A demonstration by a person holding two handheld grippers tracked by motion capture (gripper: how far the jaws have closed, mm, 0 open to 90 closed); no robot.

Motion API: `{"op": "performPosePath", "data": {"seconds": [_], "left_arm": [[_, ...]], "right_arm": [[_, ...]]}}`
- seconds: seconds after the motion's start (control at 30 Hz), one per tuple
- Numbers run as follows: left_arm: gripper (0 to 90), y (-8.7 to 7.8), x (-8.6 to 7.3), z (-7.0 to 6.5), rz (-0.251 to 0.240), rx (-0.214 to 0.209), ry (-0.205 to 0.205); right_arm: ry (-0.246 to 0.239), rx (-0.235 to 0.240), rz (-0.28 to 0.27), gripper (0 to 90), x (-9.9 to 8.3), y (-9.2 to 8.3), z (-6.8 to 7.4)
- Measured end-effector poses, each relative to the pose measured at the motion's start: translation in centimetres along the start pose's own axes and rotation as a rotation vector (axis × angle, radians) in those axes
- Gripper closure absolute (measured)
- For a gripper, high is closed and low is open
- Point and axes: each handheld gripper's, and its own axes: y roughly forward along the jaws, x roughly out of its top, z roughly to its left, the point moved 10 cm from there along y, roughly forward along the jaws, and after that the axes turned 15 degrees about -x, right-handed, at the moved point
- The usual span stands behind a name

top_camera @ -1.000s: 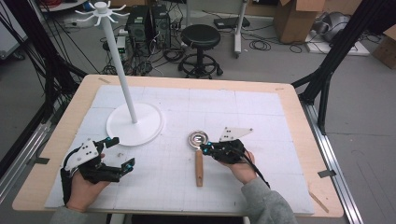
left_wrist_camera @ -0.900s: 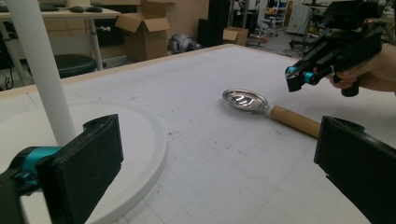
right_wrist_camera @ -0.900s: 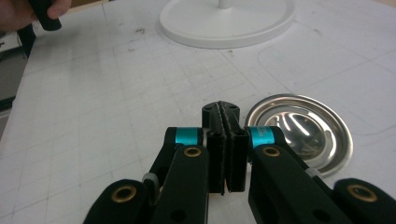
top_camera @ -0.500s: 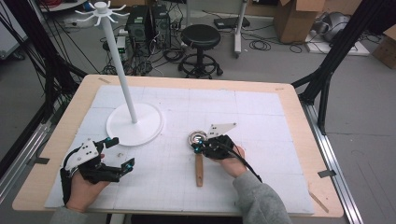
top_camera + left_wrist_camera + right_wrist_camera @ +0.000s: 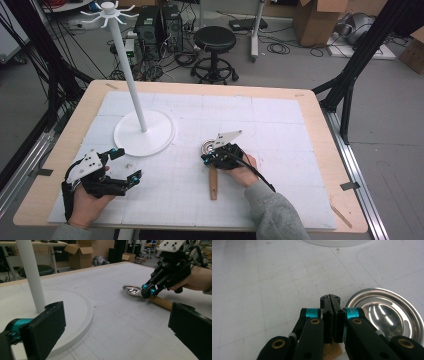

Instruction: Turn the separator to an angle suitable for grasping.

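- right gripper (image 5: 209, 159), jaws pressed together with nothing visibly between them, hovering over the neck of the ladle (image 5: 213, 172), which is lying mid-table, right of the white stand (image 5: 144, 134).
- left gripper (image 5: 127, 165) resting with jaws spread and empty.
- risk, as a judgement: closed jaws descending would be nudging or rolling the handle rather than gripping it.
- the ladle is showing a shiny metal bowl (image 5: 384, 311) and a wooden handle (image 5: 161, 302).

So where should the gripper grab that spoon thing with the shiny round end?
Probably the wooden handle, from above, jaws straddling it across its width. It lies flat and bare on the mat, straight and narrow. The shiny bowl is wide, shallow and slippery, so pads would likely slide.
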Motion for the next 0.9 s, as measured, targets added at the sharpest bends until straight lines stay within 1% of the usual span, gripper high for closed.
{"op": "performPosePath", "data": {"seconds": [0.1,0.23,0.27,0.43,0.63,0.7,0.77,0.9], "left_arm": [[1.7,-0.02,-0.02,0.00,0.000,0.000,0.000],[1.7,-0.08,-0.11,0.00,0.001,0.001,-0.005],[1.7,-0.09,-0.12,0.03,0.001,0.002,-0.005],[1.7,-0.09,-0.25,0.12,0.007,0.003,-0.009],[1.7,-0.09,-0.19,0.06,0.005,0.006,-0.002],[1.7,-0.07,-0.28,0.04,0.011,0.006,-0.004],[1.7,-0.05,-0.36,0.03,0.014,0.005,-0.005],[1.7,-0.13,-0.37,0.04,0.013,0.007,-0.007]], "right_arm": [[-0.002,0.004,0.006,89.8,-0.14,0.11,0.01],[-0.002,-0.003,0.010,89.8,-0.25,0.32,-0.13],[-0.001,-0.007,0.019,89.8,-0.35,0.35,-0.16],[-0.011,-0.007,0.026,89.8,-0.48,0.54,-0.14],[-0.005,-0.016,0.033,89.8,-0.53,0.57,-0.30],[-0.015,-0.021,0.035,89.8,-0.52,0.59,-0.40],[-0.047,-0.036,0.044,89.8,-0.49,0.69,-0.31],[-0.066,-0.044,0.054,89.8,-0.49,0.77,-0.21]]}}
